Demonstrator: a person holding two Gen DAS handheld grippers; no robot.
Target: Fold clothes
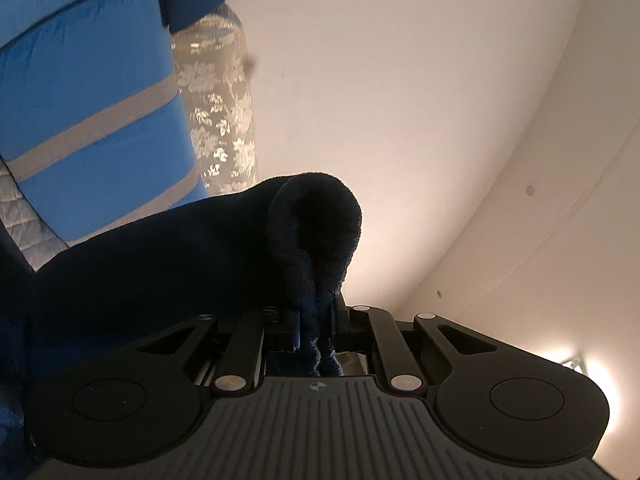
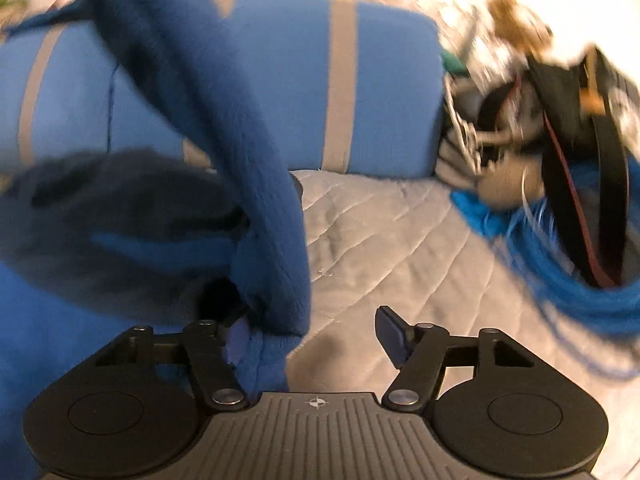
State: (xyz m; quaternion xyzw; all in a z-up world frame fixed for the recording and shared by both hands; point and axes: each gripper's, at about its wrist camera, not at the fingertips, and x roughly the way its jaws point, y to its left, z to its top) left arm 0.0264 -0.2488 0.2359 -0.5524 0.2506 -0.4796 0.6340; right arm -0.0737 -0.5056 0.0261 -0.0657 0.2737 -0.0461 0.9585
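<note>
A dark blue fleece garment hangs from my left gripper, which is shut on a bunched fold of it and points up toward the wall and ceiling. In the right wrist view the same blue garment drapes across the left side, over my right gripper's left finger. My right gripper is open; the right fingertip stands bare and a gap shows between cloth and that finger. The right view is blurred by motion.
A blue cushion with grey stripes backs a grey quilted cover. A pile of bags, straps and bright blue cloth lies at the right. A floral curtain and pale wall show in the left view.
</note>
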